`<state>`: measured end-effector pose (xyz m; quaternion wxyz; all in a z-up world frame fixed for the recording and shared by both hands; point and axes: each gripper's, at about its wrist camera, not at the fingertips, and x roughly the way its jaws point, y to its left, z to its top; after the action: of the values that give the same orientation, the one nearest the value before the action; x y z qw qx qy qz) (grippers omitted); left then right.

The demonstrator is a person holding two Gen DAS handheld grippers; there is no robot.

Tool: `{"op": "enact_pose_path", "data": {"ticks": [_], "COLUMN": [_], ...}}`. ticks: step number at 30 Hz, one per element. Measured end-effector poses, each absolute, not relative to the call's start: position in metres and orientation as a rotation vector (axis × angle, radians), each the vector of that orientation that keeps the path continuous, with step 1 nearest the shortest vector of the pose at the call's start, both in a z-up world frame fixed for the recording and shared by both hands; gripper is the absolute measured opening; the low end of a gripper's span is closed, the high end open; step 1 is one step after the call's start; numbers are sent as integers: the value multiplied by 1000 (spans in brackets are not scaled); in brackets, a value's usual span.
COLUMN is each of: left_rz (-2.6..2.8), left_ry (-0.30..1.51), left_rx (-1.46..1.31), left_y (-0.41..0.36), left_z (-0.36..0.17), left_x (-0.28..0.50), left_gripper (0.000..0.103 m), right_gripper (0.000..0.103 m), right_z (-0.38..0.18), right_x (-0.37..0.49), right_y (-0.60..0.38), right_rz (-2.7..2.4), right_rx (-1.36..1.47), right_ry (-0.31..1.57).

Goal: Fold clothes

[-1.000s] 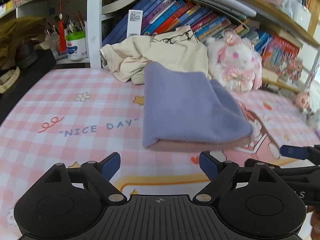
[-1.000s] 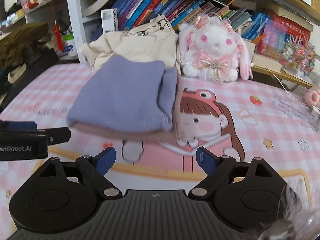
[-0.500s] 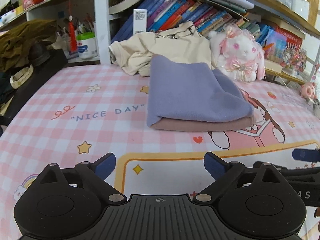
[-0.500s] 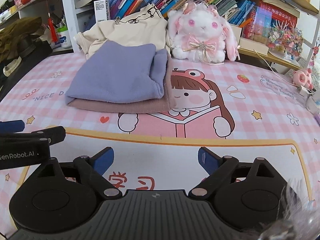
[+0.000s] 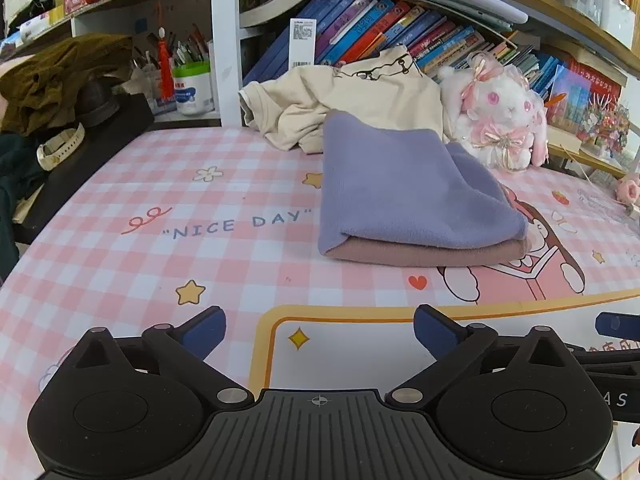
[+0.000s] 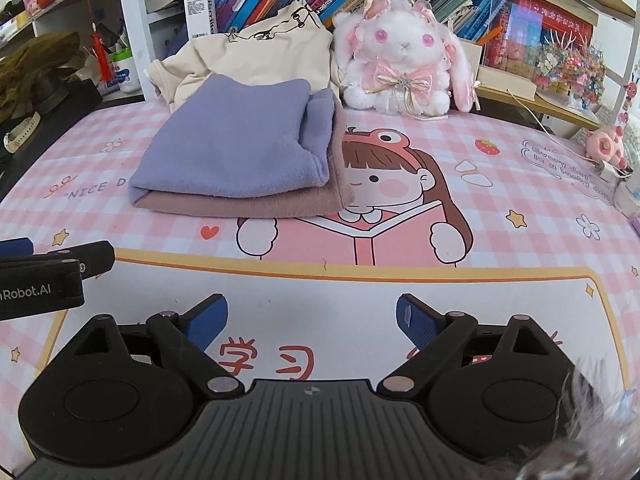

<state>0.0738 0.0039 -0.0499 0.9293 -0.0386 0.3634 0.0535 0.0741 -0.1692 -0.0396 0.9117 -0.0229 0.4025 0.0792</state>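
Purple garment [image 5: 412, 192] folded on pink one [image 5: 432, 255]; cream shirt [image 5: 360, 100] unfolded. Left gripper [image 5: 318, 330] fingers opening, right gripper [image 6: 312, 318] fingers spread; both empty.

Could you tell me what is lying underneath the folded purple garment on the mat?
The folded purple garment rests on a folded mauve-pink layer, showing along the near and right edges. Anything beneath that is covered.

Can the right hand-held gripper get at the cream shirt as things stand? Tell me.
Probably not directly: the folded purple garment lies between the right hand-held gripper and the cream shirt.
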Motion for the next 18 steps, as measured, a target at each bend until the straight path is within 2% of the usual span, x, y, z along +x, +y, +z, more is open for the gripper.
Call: {"op": "enact_pose_path", "data": {"ticks": [18], "left_rz": [111], "left_ry": [765], "left_rx": [-59], "left_y": [3], "left_z": [-51], "left_x": [76], "left_gripper": [103], "right_gripper": [92], "right_z": [-40], "right_x": [79], "right_y": [-167], "right_rz": [169], "right_rx": [-53], "right_ry": [837]}}
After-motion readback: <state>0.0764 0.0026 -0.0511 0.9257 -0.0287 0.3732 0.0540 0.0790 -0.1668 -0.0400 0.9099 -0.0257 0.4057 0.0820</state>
